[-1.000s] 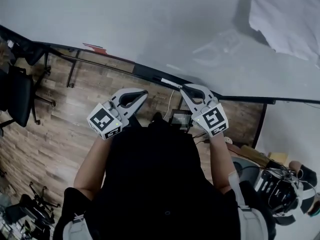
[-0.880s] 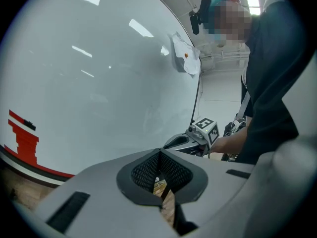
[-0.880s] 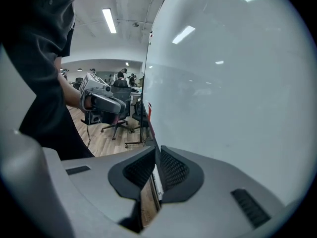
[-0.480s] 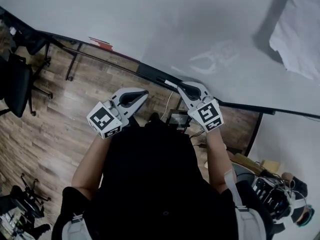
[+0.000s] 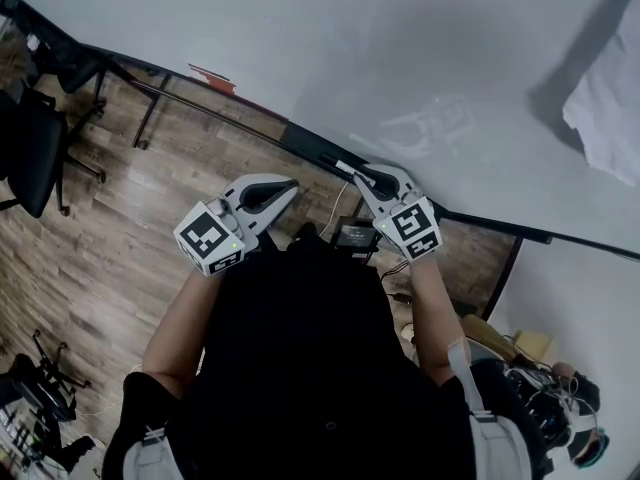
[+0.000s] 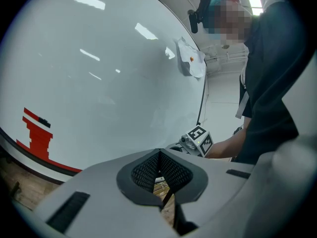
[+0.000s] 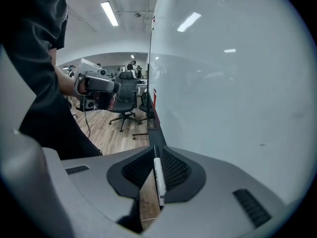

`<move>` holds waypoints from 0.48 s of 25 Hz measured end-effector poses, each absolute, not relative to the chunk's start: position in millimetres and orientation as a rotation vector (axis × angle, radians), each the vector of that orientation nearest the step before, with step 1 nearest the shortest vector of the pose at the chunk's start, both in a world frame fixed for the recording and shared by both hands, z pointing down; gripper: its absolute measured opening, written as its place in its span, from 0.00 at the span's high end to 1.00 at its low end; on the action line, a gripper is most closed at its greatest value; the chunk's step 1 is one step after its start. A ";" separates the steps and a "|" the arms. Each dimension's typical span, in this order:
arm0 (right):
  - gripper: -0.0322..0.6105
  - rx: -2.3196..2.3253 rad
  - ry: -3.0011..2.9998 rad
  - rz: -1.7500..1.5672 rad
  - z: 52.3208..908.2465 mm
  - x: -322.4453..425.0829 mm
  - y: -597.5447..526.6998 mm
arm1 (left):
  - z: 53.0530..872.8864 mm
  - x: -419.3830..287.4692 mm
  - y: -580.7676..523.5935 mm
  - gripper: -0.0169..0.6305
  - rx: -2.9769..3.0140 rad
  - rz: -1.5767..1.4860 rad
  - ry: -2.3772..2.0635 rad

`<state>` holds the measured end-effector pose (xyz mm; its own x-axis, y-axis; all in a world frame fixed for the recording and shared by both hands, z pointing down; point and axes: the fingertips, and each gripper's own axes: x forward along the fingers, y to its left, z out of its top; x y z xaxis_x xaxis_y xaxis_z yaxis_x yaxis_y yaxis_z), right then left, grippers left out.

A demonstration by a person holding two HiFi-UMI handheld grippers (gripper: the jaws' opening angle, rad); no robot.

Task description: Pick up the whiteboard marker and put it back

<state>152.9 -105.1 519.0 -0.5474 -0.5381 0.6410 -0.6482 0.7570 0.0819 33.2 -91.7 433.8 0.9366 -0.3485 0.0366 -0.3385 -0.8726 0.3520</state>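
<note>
Marker at the board: the right gripper (image 5: 360, 175) is clamped on the whiteboard marker (image 7: 158, 180) at the foot of the whiteboard (image 7: 228, 83), just over its ledge (image 5: 300, 140). The left gripper (image 6: 159, 152), jaws pressed together on nothing, hangs below the board. A clean return likely means holding the marker parallel to the ledge, lowering it flat, then letting go.

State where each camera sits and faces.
Head view: on the person's head, looking steeply down at whiteboard and floor; shows torso, forearms, left gripper, right gripper.
Left gripper view: on that gripper, facing past its shut, empty jaws to the whiteboard; torso shows.
Right gripper view: on that gripper, facing along the whiteboard's lower edge; jaws shut on the marker.
Shared: each gripper view shows the other gripper; all show the whiteboard.
</note>
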 end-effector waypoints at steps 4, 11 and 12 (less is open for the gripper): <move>0.82 0.857 -2.270 0.226 530.5 151.6 -104.3 | 439.3 31.0 -91.4 0.96 2.735 -0.047 -0.512; 0.78 0.814 -2.224 0.204 545.9 148.5 -106.5 | 441.5 25.6 -90.3 0.95 2.718 -0.046 -0.541; 0.77 0.807 -2.220 0.204 548.3 148.2 -106.8 | 442.4 25.5 -89.8 0.95 2.719 -0.049 -0.542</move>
<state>148.2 -106.8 548.3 -0.5185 -0.4872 0.7027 -0.6070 0.7886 0.0989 25.5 -89.8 442.4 0.9255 -0.3769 0.0373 -0.3642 -0.8589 0.3600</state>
